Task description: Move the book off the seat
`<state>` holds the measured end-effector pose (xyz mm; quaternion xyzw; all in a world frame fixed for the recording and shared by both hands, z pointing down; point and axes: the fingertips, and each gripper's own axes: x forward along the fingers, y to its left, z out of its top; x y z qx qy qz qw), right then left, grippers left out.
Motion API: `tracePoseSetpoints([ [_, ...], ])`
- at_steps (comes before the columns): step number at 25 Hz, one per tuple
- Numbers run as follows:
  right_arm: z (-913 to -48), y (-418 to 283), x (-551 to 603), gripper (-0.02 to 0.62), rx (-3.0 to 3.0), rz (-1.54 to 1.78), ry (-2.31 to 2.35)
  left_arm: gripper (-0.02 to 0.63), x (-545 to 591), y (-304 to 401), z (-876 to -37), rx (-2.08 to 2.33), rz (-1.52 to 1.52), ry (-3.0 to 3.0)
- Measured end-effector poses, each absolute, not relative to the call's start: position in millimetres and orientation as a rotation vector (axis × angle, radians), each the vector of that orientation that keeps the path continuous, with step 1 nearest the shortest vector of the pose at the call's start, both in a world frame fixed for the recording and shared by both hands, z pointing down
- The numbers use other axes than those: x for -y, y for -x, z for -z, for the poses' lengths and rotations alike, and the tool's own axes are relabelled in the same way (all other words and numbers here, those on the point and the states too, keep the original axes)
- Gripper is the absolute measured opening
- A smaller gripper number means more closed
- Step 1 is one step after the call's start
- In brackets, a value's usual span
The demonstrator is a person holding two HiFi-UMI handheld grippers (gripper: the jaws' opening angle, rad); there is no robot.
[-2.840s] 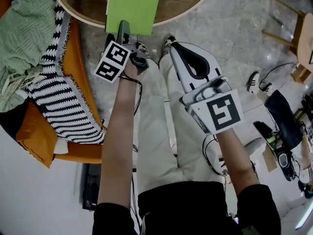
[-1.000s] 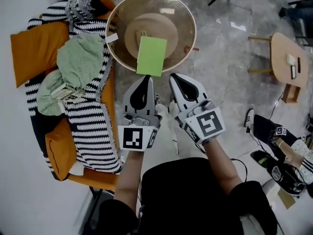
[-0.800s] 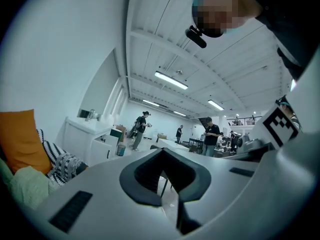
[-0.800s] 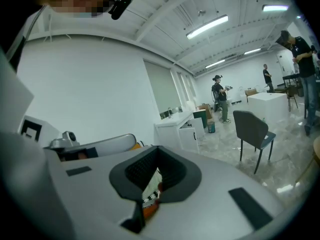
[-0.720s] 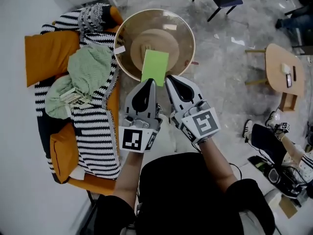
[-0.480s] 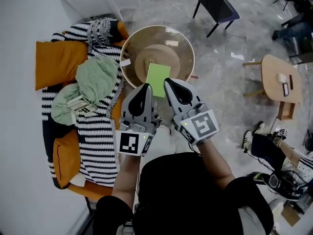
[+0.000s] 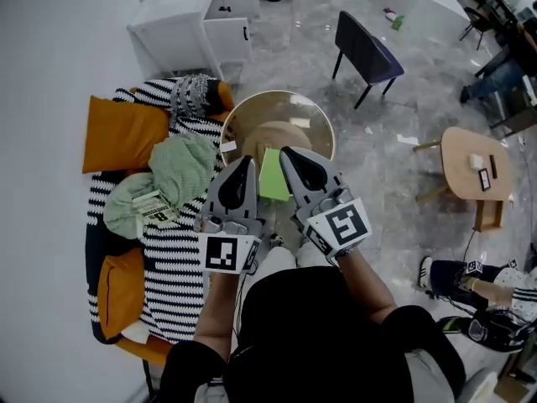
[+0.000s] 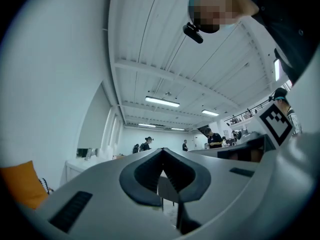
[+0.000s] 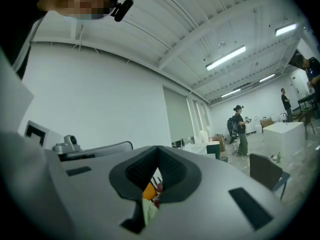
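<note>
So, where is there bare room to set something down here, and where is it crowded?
Free: the glass of the round table beyond the green book, toward the dark chair. Crowded: the sofa, under the striped blanket, green cloth and orange cushions.

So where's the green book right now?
Head view: the green book lies at the near edge of the round table, between the tips of the left gripper and right gripper, right of the striped blanket.
</note>
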<state>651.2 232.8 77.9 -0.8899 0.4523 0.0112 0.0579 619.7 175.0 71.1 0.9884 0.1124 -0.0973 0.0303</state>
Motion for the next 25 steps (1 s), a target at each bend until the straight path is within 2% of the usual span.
tracePoseSetpoints([
  [9, -31, -629, -224, 0.014, -1.411, -0.173, 2.698, 0.009, -171, -604, -13, -0.378, 0.471, -3.056],
  [16, 0, -620, -217, 0.014, -1.432, -0.258, 2.665, 0.010, -163, -591, 3, -0.376, 0.489, -3.089],
  [25, -2, -612, -195, 0.014, -1.501, -0.246, 2.641, 0.011, -150, -587, -1, -0.337, 0.467, -3.089],
])
